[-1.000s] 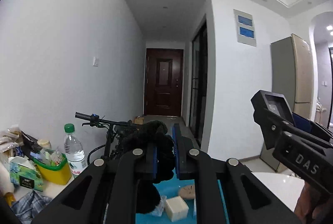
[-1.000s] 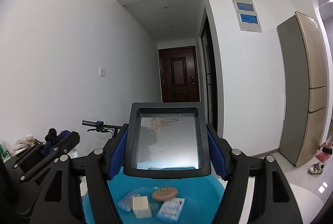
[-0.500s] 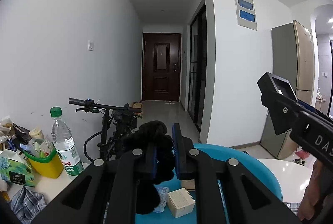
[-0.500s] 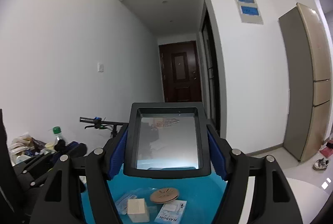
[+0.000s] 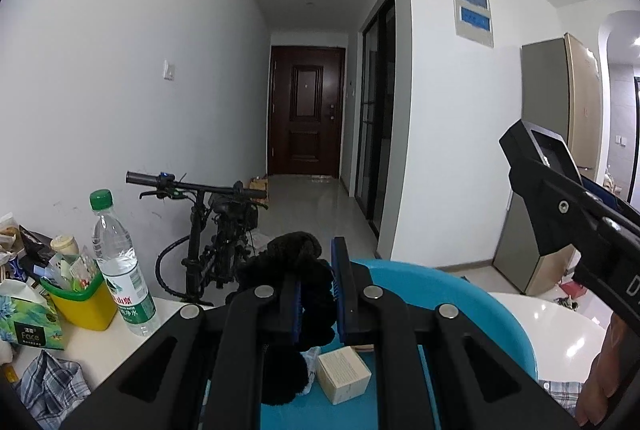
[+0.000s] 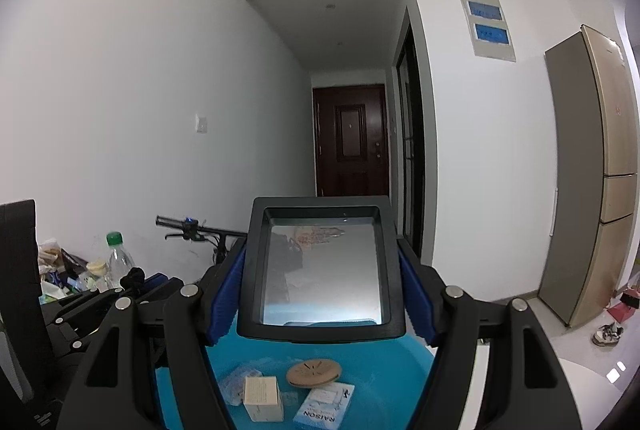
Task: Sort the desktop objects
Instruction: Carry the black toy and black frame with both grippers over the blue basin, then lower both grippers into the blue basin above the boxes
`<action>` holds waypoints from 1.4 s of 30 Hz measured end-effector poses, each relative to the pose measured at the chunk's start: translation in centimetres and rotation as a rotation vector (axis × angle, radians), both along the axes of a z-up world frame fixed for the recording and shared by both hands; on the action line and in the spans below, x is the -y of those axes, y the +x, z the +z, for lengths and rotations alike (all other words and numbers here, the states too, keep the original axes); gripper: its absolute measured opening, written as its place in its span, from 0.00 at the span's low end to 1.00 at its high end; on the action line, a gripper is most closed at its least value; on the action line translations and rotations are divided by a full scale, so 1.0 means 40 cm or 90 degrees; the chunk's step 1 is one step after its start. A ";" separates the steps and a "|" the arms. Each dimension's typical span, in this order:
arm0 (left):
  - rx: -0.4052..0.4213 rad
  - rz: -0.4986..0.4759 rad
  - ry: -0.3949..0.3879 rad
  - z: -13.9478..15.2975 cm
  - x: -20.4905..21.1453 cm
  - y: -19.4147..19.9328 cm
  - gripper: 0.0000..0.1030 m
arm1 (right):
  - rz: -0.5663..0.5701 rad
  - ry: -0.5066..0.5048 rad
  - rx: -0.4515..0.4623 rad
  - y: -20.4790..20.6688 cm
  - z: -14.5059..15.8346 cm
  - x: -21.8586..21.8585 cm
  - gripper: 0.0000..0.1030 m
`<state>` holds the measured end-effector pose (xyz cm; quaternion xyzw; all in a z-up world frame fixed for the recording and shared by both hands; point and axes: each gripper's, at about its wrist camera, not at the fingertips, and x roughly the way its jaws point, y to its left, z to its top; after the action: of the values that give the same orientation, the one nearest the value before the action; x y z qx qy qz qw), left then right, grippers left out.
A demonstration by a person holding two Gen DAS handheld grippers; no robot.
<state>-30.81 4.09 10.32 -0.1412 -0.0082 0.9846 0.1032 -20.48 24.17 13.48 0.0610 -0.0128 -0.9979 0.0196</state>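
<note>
My left gripper (image 5: pixel 316 270) is shut on a black fluffy scrunchie-like thing (image 5: pixel 294 250), which bulges above and below the blue pads. It hangs over the near left part of a blue basin (image 5: pixel 440 282). My right gripper (image 6: pixel 320 250) grips a black-framed rectangular mirror (image 6: pixel 320 270) by its two long sides, held upright over the same basin (image 6: pixel 380 362). In the basin lie a small beige box (image 6: pixel 262 396), a round wooden disc (image 6: pixel 314 374) and a white and blue packet (image 6: pixel 324 406). The left gripper (image 6: pixel 136 282) shows at the right wrist view's lower left.
On the white table (image 5: pixel 552 322) to the left stand a water bottle (image 5: pixel 120 270), a yellow bin (image 5: pixel 82 300) of small items, a tissue pack (image 5: pixel 26 314) and a checked cloth (image 5: pixel 52 390). A bicycle (image 5: pixel 216 230) leans behind the table. A person's hand (image 5: pixel 608 370) shows at right.
The left gripper has sunk and tipped downward with the black fluffy thing, so more of the basin and table shows. The right gripper has hardly moved with the mirror.
</note>
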 end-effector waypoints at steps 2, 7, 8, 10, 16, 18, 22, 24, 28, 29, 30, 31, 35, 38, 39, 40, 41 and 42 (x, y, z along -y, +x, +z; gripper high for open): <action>0.024 0.002 0.007 -0.005 0.001 -0.009 0.11 | 0.003 0.000 0.032 -0.013 -0.002 0.000 0.67; 0.093 -0.005 -0.003 -0.022 -0.011 -0.034 0.11 | 0.019 -0.017 0.161 -0.061 -0.020 -0.009 0.66; 0.104 -0.002 -0.011 -0.026 -0.015 -0.038 0.11 | 0.019 -0.018 0.177 -0.067 -0.024 -0.011 0.67; 0.133 -0.008 -0.019 -0.037 -0.023 -0.048 0.11 | 0.009 0.000 0.200 -0.079 -0.033 -0.009 0.67; 0.208 -0.027 0.018 -0.067 -0.012 -0.079 0.11 | 0.015 -0.003 0.235 -0.097 -0.050 -0.019 0.67; 0.208 -0.031 0.022 -0.066 -0.010 -0.079 0.11 | 0.016 -0.006 0.238 -0.099 -0.054 -0.023 0.67; 0.204 -0.030 0.004 -0.067 -0.023 -0.075 0.11 | 0.015 0.007 0.247 -0.107 -0.062 -0.018 0.67; 0.209 -0.033 0.007 -0.072 -0.024 -0.080 0.11 | 0.018 0.014 0.258 -0.117 -0.072 -0.011 0.67; 0.234 -0.045 0.005 -0.099 -0.033 -0.100 0.11 | 0.037 0.038 0.304 -0.143 -0.108 0.007 0.67; 0.246 -0.046 0.004 -0.111 -0.035 -0.108 0.11 | 0.046 0.042 0.314 -0.149 -0.116 0.010 0.67; 0.257 -0.047 0.004 -0.121 -0.037 -0.116 0.11 | 0.051 0.042 0.323 -0.153 -0.125 0.012 0.67; 0.269 -0.048 0.003 -0.131 -0.038 -0.123 0.11 | 0.054 0.042 0.331 -0.158 -0.132 0.014 0.66; 0.316 -0.055 -0.007 -0.176 -0.044 -0.153 0.11 | 0.062 0.062 0.359 -0.170 -0.155 0.022 0.66; 0.337 -0.057 -0.029 -0.201 -0.057 -0.162 0.11 | 0.061 0.059 0.375 -0.181 -0.166 0.017 0.66; 0.340 -0.058 -0.042 -0.207 -0.065 -0.162 0.11 | 0.057 0.055 0.383 -0.187 -0.170 0.012 0.66; 0.343 -0.060 -0.055 -0.213 -0.073 -0.161 0.11 | 0.054 0.053 0.392 -0.192 -0.175 0.006 0.66; 0.349 -0.065 -0.066 -0.221 -0.081 -0.162 0.11 | 0.052 0.053 0.401 -0.198 -0.181 -0.001 0.66; 0.360 -0.070 -0.074 -0.230 -0.088 -0.164 0.11 | 0.051 0.053 0.410 -0.205 -0.188 -0.005 0.66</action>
<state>-37.35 7.60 1.12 -0.4156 0.0276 0.8980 0.1414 -28.68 24.37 5.95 0.3744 0.0248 -0.9255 0.0516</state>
